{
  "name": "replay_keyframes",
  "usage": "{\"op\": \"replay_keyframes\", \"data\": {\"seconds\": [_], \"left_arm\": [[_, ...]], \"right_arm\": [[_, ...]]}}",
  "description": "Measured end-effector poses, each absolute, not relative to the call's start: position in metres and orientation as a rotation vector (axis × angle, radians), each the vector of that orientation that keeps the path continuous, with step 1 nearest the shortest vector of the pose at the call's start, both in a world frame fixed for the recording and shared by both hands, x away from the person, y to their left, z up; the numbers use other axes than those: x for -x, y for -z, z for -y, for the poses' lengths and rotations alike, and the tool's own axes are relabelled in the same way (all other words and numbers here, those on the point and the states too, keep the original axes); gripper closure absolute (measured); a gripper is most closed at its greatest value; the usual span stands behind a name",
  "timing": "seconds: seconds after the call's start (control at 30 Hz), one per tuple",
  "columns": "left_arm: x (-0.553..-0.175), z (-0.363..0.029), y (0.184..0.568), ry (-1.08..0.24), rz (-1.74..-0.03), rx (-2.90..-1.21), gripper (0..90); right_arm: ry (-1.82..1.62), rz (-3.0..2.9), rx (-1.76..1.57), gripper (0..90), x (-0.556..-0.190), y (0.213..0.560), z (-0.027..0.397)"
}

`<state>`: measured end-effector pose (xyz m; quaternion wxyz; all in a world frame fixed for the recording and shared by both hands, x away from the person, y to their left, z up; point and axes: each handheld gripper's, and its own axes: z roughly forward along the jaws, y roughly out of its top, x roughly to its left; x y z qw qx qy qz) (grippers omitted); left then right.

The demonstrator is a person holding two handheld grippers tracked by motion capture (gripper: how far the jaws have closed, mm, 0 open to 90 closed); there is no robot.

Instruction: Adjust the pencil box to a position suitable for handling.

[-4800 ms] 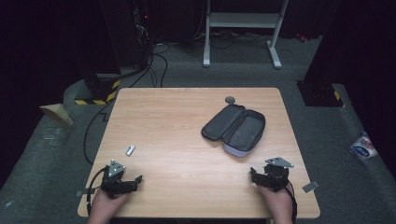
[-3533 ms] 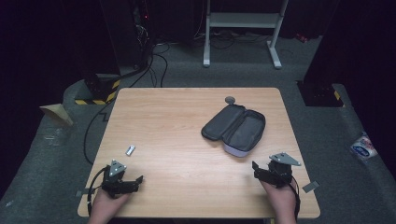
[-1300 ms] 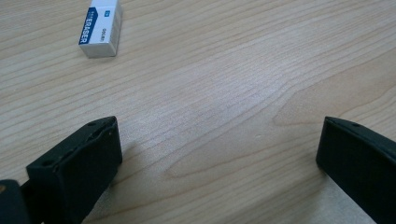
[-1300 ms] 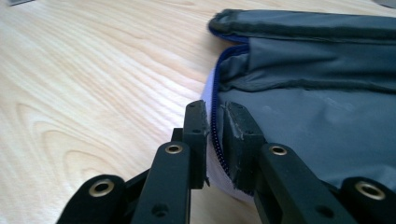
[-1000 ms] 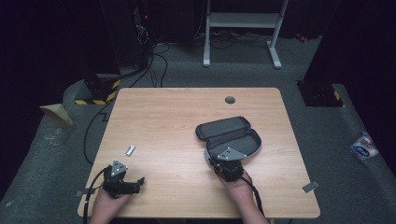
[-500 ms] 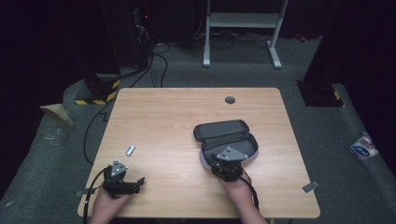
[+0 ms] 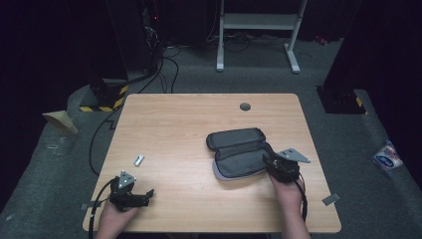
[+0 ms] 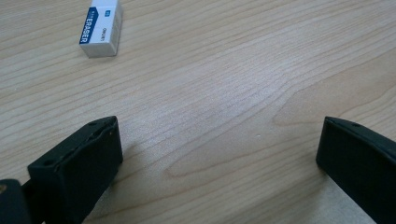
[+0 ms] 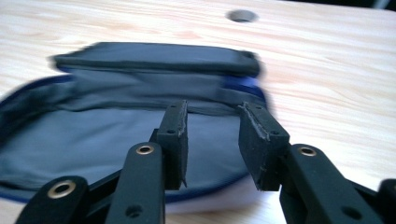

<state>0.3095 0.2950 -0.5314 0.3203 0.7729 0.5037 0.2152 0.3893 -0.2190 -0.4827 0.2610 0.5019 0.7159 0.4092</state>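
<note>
Pencil case point(image 7: 240, 158) lies open on the right half of the table point(image 7: 189, 119), lid flap folded back toward the far edge, grey lining facing up. Right gripper point(image 7: 276, 167) sits at the case's right end; in the right gripper view its jaws have just been opening, stand partly apart with nothing pinched, and hover over the near rim of the case point(image 9: 140, 135). Left gripper point(image 7: 133, 194) rests at the near left corner, jaws wide, nothing between them. Eraser point(image 7: 139, 160) lies just beyond it, well apart from the case; it also sits ahead of the left jaws point(image 8: 101, 28). Likely step: case is opened, eraser goes in next. To do it well: right gripper should back clear of the rim without dragging the case; left should square its jaws across the eraser's narrow sides, grip firmly, lift, and lower it into the lining.
</note>
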Motion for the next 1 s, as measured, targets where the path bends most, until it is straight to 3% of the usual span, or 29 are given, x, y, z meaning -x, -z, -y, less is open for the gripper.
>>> {"op": "replay_keyframes", "data": {"seconds": [0.4, 0.87, 1.0], "left_arm": [[-0.309, -0.295, 0.531, -0.565, -1.322, -2.032, 0.7], [-0.308, -0.295, 0.531, -0.553, -1.307, -2.041, 0.8], [-0.307, -0.291, 0.527, -0.532, -1.325, -2.036, 6.9]], "right_arm": [[-1.113, -1.895, -1.485, 59.2, -0.398, 0.497, 0.239], [-1.109, -2.018, -1.399, 59.2, -0.393, 0.503, 0.203], [-1.108, -2.085, -1.328, 57.7, -0.388, 0.504, 0.181]]}}
